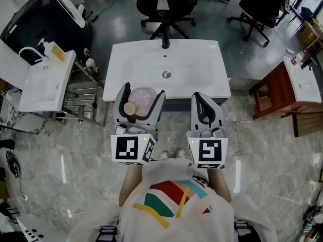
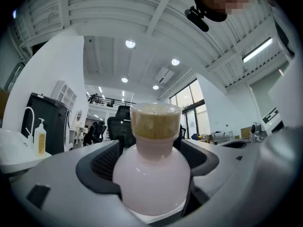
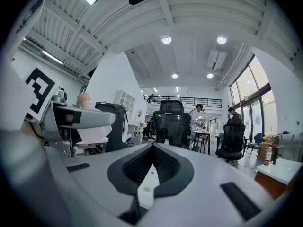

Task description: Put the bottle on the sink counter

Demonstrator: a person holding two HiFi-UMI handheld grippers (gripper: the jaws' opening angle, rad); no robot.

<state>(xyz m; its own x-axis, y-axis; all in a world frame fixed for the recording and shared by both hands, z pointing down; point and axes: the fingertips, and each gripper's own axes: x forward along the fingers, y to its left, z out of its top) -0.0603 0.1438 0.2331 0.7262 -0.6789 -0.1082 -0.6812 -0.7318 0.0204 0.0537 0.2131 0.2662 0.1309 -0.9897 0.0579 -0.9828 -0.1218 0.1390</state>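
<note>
A round pale-pink bottle (image 1: 141,100) with a tan cork-like cap (image 1: 130,108) lies between the jaws of my left gripper (image 1: 143,92), which is shut on its wide body and holds it above the floor, just in front of the counter's near edge. In the left gripper view the bottle (image 2: 152,174) fills the gap, cap pointing away, with black pads (image 2: 101,162) against its sides. The white sink counter (image 1: 202,54) lies straight ahead, with a drain (image 1: 166,74) at its middle. My right gripper (image 1: 203,102) hovers beside the left one, shut and empty (image 3: 152,163).
A black tap (image 1: 165,43) stands at the counter's far edge. A second white basin (image 1: 35,89) with a soap bottle (image 1: 54,50) and a metal rack (image 1: 83,102) stand to the left. A wooden cabinet (image 1: 272,92) is at the right. Office chairs (image 1: 166,6) stand beyond.
</note>
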